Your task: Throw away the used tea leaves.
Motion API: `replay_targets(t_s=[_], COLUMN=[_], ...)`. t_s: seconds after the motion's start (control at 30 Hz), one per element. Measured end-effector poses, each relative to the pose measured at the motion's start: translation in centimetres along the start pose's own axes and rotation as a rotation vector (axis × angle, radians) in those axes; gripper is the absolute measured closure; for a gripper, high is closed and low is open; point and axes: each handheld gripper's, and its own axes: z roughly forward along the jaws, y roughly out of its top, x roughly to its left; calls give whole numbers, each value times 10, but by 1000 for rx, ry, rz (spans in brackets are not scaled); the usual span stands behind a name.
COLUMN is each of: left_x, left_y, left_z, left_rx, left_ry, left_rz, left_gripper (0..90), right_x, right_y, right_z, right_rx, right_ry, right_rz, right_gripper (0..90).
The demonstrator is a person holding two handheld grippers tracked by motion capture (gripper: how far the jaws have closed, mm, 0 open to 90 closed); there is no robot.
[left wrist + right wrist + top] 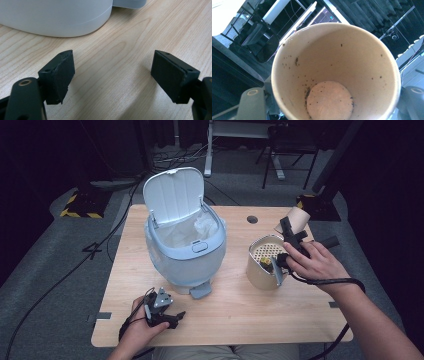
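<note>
The right gripper (291, 231), at the right of the high view, holds a paper cup (296, 217) tipped up, its mouth towards the gripper's camera. In the right gripper view the paper cup (334, 72) is seen straight down its inside: the bottom is bare apart from dark specks and a smear clinging to the wall, so it looks emptied. The jaws stand either side of the cup's wall, closed on it. Just below and left of that hand stands a beige bin (263, 265) with a perforated insert and some scraps inside; the cup hangs just above and behind its rim.

At centre frame sits a pale blue trash can (185, 250) with its lid (173, 194) swung up and a white liner showing in the opening. The left gripper (165, 316) rests low at the lower left of the high view, near the can's pedal (201, 291). In the left gripper view its jaws stand wide apart over bare wooden table (120, 50) with nothing between them, the can's base at the upper left.

My reading: the cup's contents have gone into the beige bin, and the step in hand is getting rid of the cup itself. The next move calls for carrying it left across the frame to the open can, keeping it above the rim, then opening the jaws over the liner
</note>
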Motion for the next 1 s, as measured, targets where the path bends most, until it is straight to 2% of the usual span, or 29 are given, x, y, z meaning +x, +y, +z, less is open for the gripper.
replay_targets(t_s=[0.13,0.17,0.2,0.23,0.27,0.3,0.33,0.37,0.4,0.43,0.5,0.53,0.57,0.67,0.7,0.77,0.87,0.93,1.0], left_x=[0,0,0,0,0,0,0,0,0,0,1,1,1,1,2,2,2,2,2], left_y=[0,0,0,0,0,0,0,0,0,1,1,1,2,2,3,4,4,4,4], left_z=[0,0,0,0,0,0,0,0,0,1,1,1,1,2,3,3,4,4,4], left_rx=[0,2,2,2,2,2,3,3,3,3,4,4,5,4,3,5,7,7,7], left_ry=[0,-1,-1,-3,-3,-2,-3,-2,-2,-1,-5,-5,-5,-5,-6,-7,-7,-7,-7], left_rz=[0,-1,-1,0,0,0,0,4,4,5,4,4,4,5,6,5,9,9,9], left_gripper=[198,195,194,193,192,192,192,191,190,190,186,185,185,185,185,183,178,177,177], right_x=[1,0,0,-1,-1,0,0,0,0,0,3,3,4,8,9,13,19,21,23], right_y=[-3,-7,-7,-15,-15,-22,-22,-28,-28,-32,-42,-42,-45,-57,-59,-65,-72,-75,-77], right_z=[1,3,3,6,6,8,8,10,10,12,13,13,14,16,17,17,18,18,18], right_rx=[3,-19,-19,-56,-56,-98,-98,-119,-119,-136,-167,-167,-181,-248,-267,-306,-381,-416,-451], right_ry=[13,50,50,132,132,196,196,247,247,279,376,376,404,535,564,637,761,796,829], right_rz=[35,148,148,353,353,549,549,665,665,737,988,988,1067,1377,1438,1607,1823,1887,1923], right_gripper=[278,275,275,271,271,271,271,271,271,271,270,270,270,268,267,265,262,262,262])
